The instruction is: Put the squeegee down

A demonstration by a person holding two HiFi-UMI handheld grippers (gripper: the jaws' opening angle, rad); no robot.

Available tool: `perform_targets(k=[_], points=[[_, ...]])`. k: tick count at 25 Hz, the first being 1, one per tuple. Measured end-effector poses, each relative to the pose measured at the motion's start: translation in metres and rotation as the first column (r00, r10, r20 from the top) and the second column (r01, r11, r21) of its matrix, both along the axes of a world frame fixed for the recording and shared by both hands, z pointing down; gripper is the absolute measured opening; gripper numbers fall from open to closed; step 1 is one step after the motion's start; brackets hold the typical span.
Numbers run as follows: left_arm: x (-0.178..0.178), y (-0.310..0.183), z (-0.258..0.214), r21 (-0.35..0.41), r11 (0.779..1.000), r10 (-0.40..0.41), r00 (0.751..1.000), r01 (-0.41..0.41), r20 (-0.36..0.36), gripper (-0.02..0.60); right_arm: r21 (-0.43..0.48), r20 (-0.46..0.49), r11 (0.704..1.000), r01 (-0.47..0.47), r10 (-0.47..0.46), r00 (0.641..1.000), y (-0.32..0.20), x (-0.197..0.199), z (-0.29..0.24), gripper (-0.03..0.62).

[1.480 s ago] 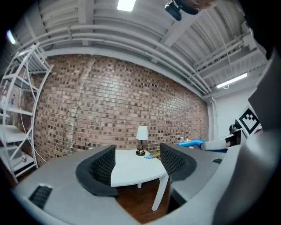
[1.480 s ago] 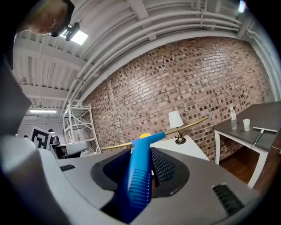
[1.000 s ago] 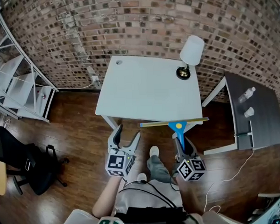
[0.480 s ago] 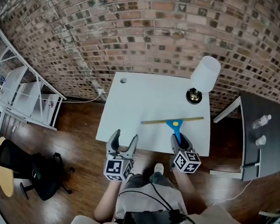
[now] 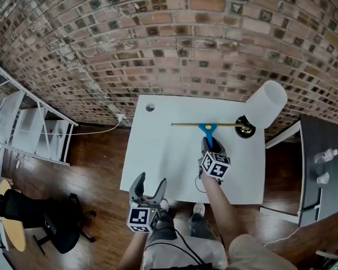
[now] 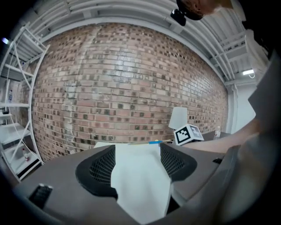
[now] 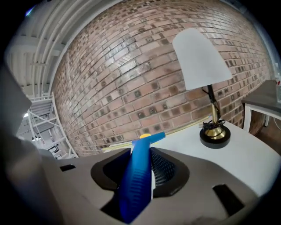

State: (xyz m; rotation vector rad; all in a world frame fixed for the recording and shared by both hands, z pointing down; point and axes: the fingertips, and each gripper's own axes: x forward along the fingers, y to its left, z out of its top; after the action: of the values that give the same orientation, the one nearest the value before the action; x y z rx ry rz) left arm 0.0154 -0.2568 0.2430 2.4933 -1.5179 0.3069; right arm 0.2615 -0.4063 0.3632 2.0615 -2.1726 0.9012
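Observation:
My right gripper (image 5: 207,148) is shut on the blue handle of the squeegee (image 5: 207,127) and holds it over the far part of the white table (image 5: 158,154). The squeegee's long yellowish blade runs left to right, its right end close to the lamp base (image 5: 246,129). In the right gripper view the blue handle (image 7: 138,176) sits clamped between the jaws, with the blade (image 7: 180,128) across the front. My left gripper (image 5: 148,188) hovers open at the table's near edge with nothing in it; in the left gripper view (image 6: 137,163) only the white tabletop shows between its jaws.
A desk lamp with a white shade (image 5: 265,105) stands at the table's far right corner. A brick wall (image 5: 171,43) rises behind the table. White shelving (image 5: 25,131) stands at the left, a grey side table (image 5: 325,170) with bottles at the right, a black office chair (image 5: 33,219) at lower left.
The right gripper has carried the squeegee from the table's near edge across to the far side, near the lamp. The left gripper has come up to the table's front edge.

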Motion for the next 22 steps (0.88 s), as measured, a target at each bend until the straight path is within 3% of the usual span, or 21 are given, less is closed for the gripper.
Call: perform_targets(k=[4,7,13,16,19,22], points=[[-0.01,-0.036,-0.003,-0.064,0.998,0.001,1.0,-0.001,-0.01,0.299,-0.027,-0.043,0.998,-0.05,0.049,0.998,-0.077,-0.001,0.027,0.161],[-0.027,-0.049,0.015,-0.077,0.997,0.024,0.999,-0.022,0.028,0.299,-0.073,-0.063,0.994,-0.083,0.079,0.995,-0.114,0.0,0.058,0.161],[-0.045,-0.063,0.032,-0.114,0.993,0.033,0.998,-0.028,0.046,0.299,-0.201,-0.072,0.97,-0.137,0.125,0.99,-0.14,0.009,0.122,0.165],[-0.054,-0.066,0.045,-0.124,0.992,0.034,0.998,-0.027,0.056,0.299,-0.215,-0.163,0.965,-0.148,0.114,0.98,-0.145,0.011,0.124,0.165],[-0.052,-0.068,0.046,-0.122,0.992,0.04,0.998,-0.035,0.041,0.299,-0.206,-0.225,0.972,-0.116,0.069,0.972,-0.142,0.007,0.11,0.31],[-0.039,-0.075,0.026,-0.102,0.993,0.055,0.998,-0.055,0.001,0.299,-0.131,-0.227,0.991,-0.034,0.003,0.974,-0.131,-0.003,0.078,0.319]])
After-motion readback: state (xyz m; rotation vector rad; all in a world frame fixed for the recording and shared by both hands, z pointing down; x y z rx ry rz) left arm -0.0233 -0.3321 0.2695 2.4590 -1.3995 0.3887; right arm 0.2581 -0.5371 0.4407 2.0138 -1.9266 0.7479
